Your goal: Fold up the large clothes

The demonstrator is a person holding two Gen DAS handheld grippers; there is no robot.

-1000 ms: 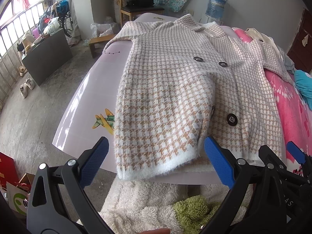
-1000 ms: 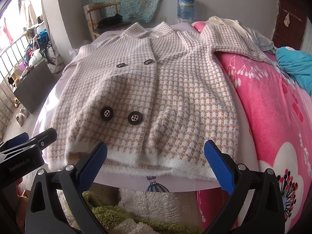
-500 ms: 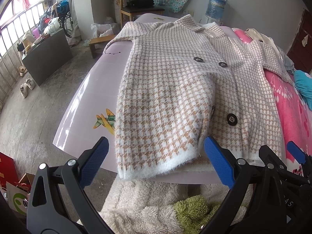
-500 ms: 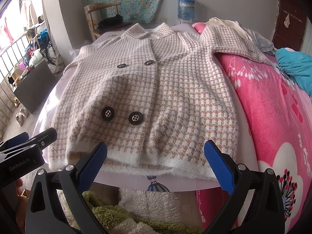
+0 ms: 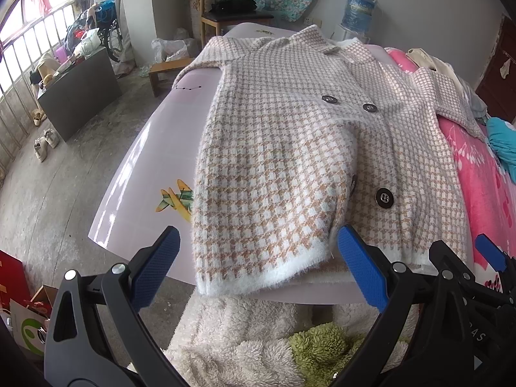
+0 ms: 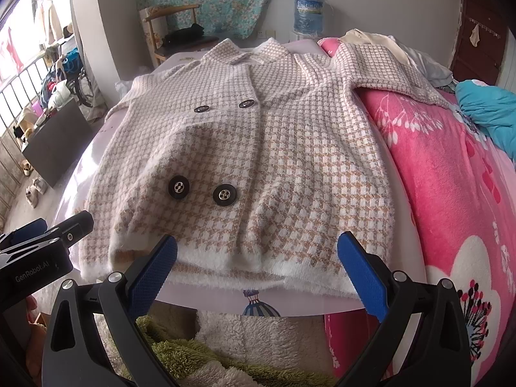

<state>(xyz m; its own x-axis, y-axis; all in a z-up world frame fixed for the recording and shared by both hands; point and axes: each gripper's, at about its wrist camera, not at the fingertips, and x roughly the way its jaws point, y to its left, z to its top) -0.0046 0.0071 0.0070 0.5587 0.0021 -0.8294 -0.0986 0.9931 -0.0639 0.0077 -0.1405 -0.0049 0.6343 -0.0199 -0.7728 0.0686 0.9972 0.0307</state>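
Observation:
A beige and white checked knit coat (image 5: 283, 148) (image 6: 277, 148) with dark buttons lies front up on a pale lilac board (image 5: 154, 161) (image 6: 213, 303). Its fuzzy white hem faces me at the board's near edge, and its right sleeve (image 6: 380, 64) stretches onto the pink blanket. My left gripper (image 5: 258, 269) hovers open just short of the hem's left corner, holding nothing. My right gripper (image 6: 258, 269) is open in front of the hem's right half, also holding nothing. The left gripper's body (image 6: 38, 254) shows at the left of the right wrist view.
A pink flowered blanket (image 6: 451, 193) covers the bed to the right, with a teal garment (image 6: 490, 113) and pale clothes (image 6: 387, 43) on it. Fluffy white and green fabric (image 5: 274, 348) lies below the board. A chair (image 5: 232, 9), water bottle (image 6: 308, 13) and dark cabinet (image 5: 80, 93) stand beyond.
Hardly anything has moved. The right wrist view has crept slightly closer to the hem, and both grippers stay open.

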